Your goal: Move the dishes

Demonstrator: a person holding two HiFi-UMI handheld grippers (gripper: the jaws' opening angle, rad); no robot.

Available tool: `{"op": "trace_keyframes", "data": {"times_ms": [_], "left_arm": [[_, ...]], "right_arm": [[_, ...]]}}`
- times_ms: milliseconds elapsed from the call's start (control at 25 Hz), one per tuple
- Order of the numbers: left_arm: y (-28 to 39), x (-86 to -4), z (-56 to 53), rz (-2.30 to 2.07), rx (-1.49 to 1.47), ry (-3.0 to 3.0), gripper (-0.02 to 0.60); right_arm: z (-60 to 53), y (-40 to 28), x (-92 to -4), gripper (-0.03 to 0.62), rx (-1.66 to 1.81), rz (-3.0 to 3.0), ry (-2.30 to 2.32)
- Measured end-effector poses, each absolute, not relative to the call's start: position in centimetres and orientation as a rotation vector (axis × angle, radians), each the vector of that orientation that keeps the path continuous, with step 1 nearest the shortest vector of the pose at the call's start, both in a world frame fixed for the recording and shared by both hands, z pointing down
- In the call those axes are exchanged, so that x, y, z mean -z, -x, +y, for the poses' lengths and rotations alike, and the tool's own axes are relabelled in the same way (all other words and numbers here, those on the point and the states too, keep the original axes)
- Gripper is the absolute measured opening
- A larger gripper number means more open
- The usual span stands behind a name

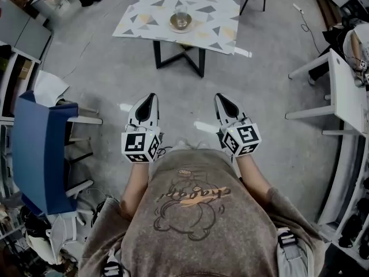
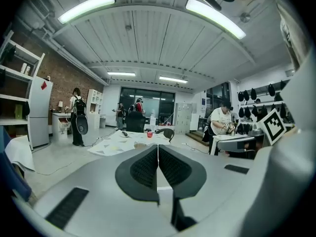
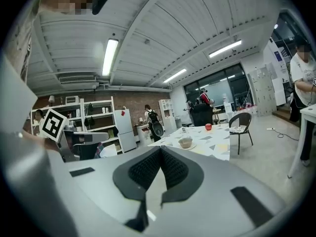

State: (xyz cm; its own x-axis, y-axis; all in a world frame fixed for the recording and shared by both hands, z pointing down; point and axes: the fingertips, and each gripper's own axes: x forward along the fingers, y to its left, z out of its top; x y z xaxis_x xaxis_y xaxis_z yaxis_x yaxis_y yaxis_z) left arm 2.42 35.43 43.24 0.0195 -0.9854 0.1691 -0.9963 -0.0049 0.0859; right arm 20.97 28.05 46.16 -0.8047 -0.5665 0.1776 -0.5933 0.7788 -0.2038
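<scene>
Grey concrete floor [image 1: 104, 74] lies under me, with a blue chair [image 1: 34, 149] left, a triangle-patterned table [image 1: 144, 16] ahead and a white table [image 1: 346, 91] right. My left gripper [image 1: 149, 99] and right gripper [image 1: 222, 99] are both pressed together, empty. The bowl [image 1: 181, 20] sits upright on its plate [image 1: 185, 30] on the patterned table, well ahead. It is round, with no long axis.

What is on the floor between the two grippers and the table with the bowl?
Nothing but bare grey floor, as the head view shows: the left gripper and right gripper are held over it, and the table with the bowl stands farther ahead.
</scene>
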Motion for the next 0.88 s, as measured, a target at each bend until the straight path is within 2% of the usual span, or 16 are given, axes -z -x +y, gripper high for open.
{"op": "trace_keyframes", "data": {"times_ms": [400, 880], "left_arm": [[-0.6, -43.6, 33.7, -2.035, -0.058, -2.164, 0.020], [1.9, -43.8, 27.7, -2.037, -0.039, -2.168, 0.020]], "right_arm": [[27.4, -19.2, -46.3, 0.002, -0.367, -2.862, -1.011], [20.8, -16.3, -46.2, 0.002, -0.346, -2.865, -1.021]]}}
